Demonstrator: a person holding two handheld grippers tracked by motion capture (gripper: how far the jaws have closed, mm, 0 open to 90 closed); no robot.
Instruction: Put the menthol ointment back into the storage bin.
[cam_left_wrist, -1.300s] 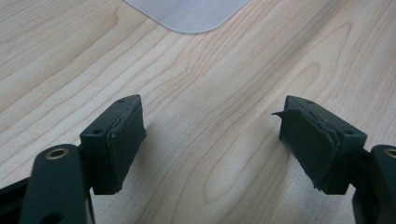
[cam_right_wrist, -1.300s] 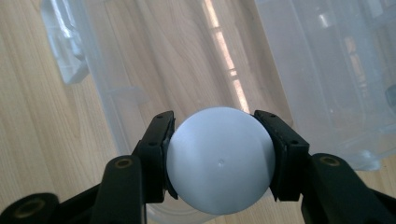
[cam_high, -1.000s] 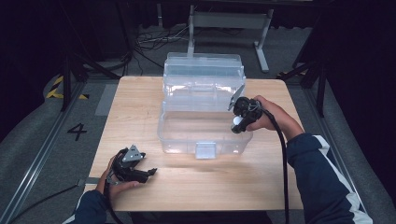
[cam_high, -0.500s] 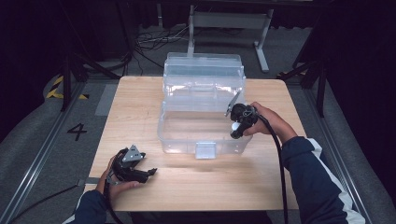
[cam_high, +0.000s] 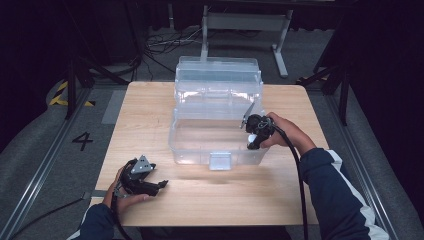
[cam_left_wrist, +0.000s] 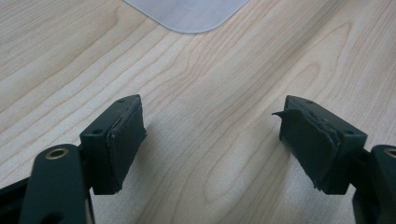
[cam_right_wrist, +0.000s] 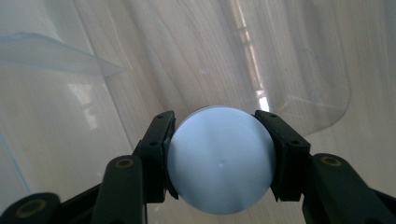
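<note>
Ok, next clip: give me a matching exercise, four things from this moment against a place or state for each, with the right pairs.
Things:
1. left gripper
2. right gripper
3. round white disc
4. clear plastic box

Places or states:
A. lid swung up, standing mid-table
B. fingers apart over bare wood, near the table's front edge
C. clamped between two black fingers
D. pointing down into the box at its right end

Pairs: 1-B, 2-D, 3-C, 4-A
</note>
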